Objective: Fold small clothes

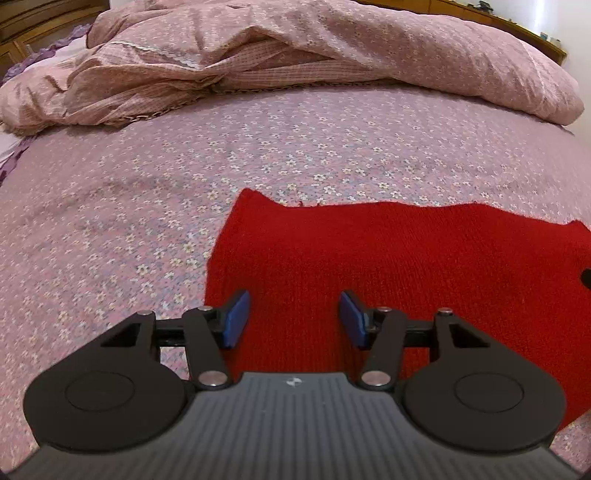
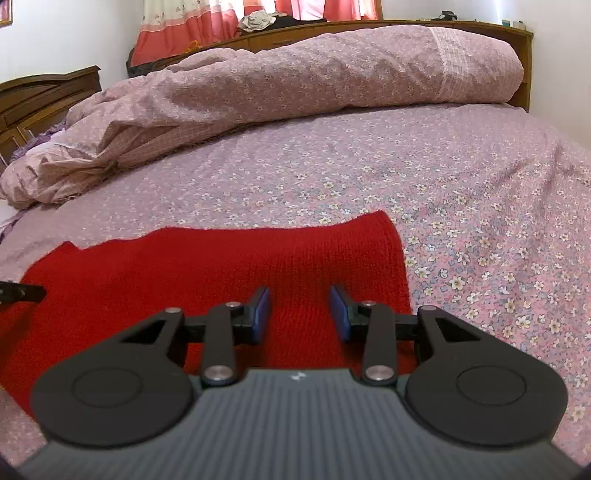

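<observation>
red knit (image 1: 369, 258) between parted jaws

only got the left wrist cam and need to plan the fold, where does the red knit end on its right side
observer: the red knit ends in a straight edge just right of the right gripper, with flowered bedsheet beyond.
operator: is that gripper holding it
observer: no, its jaws stand apart over the knit with nothing pinched.
operator: any more clothes in sight
observer: a crumpled pale cloth lies on top of the headboard; what it is, i can't tell.
</observation>
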Motion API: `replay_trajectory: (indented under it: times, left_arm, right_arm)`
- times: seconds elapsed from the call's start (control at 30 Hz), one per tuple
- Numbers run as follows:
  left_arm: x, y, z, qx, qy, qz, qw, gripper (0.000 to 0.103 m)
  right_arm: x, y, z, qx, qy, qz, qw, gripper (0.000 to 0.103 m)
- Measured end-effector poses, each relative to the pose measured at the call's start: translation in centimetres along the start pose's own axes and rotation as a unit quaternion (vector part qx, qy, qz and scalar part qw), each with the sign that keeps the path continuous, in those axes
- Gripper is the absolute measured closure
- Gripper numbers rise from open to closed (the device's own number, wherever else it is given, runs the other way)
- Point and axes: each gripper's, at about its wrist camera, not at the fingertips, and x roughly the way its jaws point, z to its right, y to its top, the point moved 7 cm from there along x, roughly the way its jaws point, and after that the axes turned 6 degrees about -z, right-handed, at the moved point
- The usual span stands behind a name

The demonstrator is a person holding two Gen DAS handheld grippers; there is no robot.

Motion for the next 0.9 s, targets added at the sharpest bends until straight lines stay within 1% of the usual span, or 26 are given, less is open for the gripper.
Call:
replay_trajectory:
  times: [0.17,0.2,0.27,0.43,0.63,0.67,0.77,0.9]
  left_arm:
    - [-1.7,-0.7,-0.3,-0.008,0.009,-0.006,0.9999,0.041]
    - [-2.0,-0.8,-0.4,-0.009,0.011,-0.008,0.9999,0.041]
    - [-2.7,-1.2,-0.5,-0.011,0.017,-0.009,0.9998,0.039]
    - [-4.3,-2.1,-0.9,-0.025,0.014,-0.011,0.9995,0.037]
    - [-5.7,-3.0,-1.0,-0.025,0.022,-0.009,0.9994,0.036]
    - [-5.9,-3.1,-1.1,-0.027,0.023,-0.009,0.9993,0.036]
    - [-6.3,-3.5,-1.4,-0.032,0.023,-0.01,0.9992,0.035]
    - [-6.6,-4.1,-1.6,-0.037,0.022,-0.013,0.999,0.035]
  right_arm:
    - [-1.4,0.2,0.4,0.035,0.019,-0.003,0.999,0.063]
    - [-1.7,0.1,0.4,0.039,0.02,-0.003,0.999,0.06]
    - [-2.5,0.0,0.5,0.044,0.02,0.0,0.999,0.058]
    - [-4.8,-0.5,0.7,0.052,0.022,0.005,0.998,0.056]
    - [-7.2,-1.7,1.1,0.073,0.027,0.009,0.997,0.054]
    - [-7.5,-1.9,1.2,0.077,0.028,0.009,0.997,0.053]
    - [-8.4,-2.7,1.5,0.095,0.031,0.007,0.995,0.045]
    - [-9.3,-3.8,1.5,0.101,0.021,0.002,0.995,0.041]
